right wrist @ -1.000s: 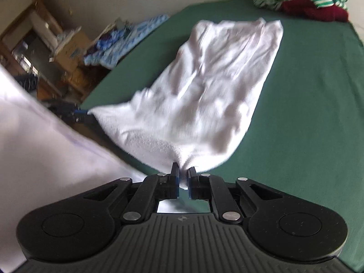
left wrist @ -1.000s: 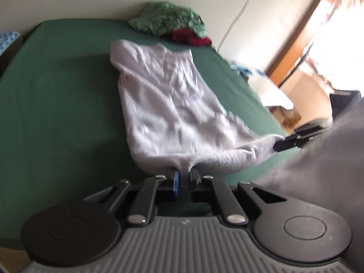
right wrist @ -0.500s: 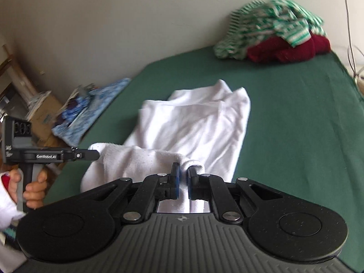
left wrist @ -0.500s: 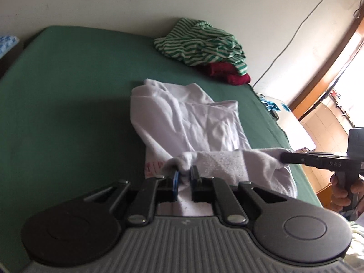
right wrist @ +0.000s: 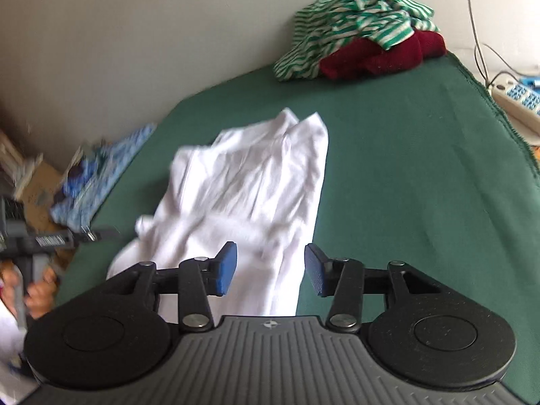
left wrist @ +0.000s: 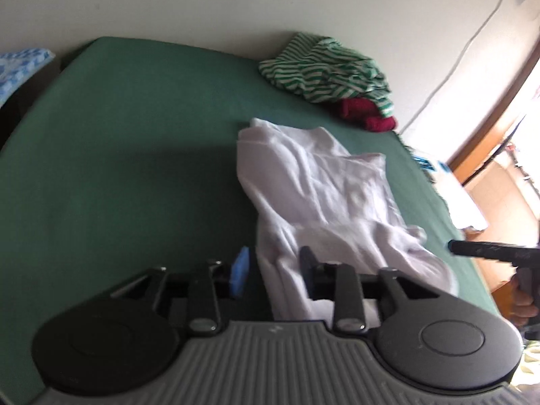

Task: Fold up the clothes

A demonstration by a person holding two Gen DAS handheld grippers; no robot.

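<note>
Wrinkled white cloth garment (right wrist: 249, 189), matt green sheet (right wrist: 405, 175)

This is a lived-in room of a home, most likely a bedroom; a broad surface under a green cover (right wrist: 405, 155) stands against a plain pale wall (right wrist: 135, 33), and a heap of striped green-and-white clothing (right wrist: 351, 17) over a dark red garment (right wrist: 381, 55) lies at its far edge. Beside it sit a cardboard box (right wrist: 37, 185), crumpled blue fabric (right wrist: 101, 168) and a power strip (right wrist: 516, 98); a wood-framed doorway (left wrist: 486, 148) lets in daylight.
</note>
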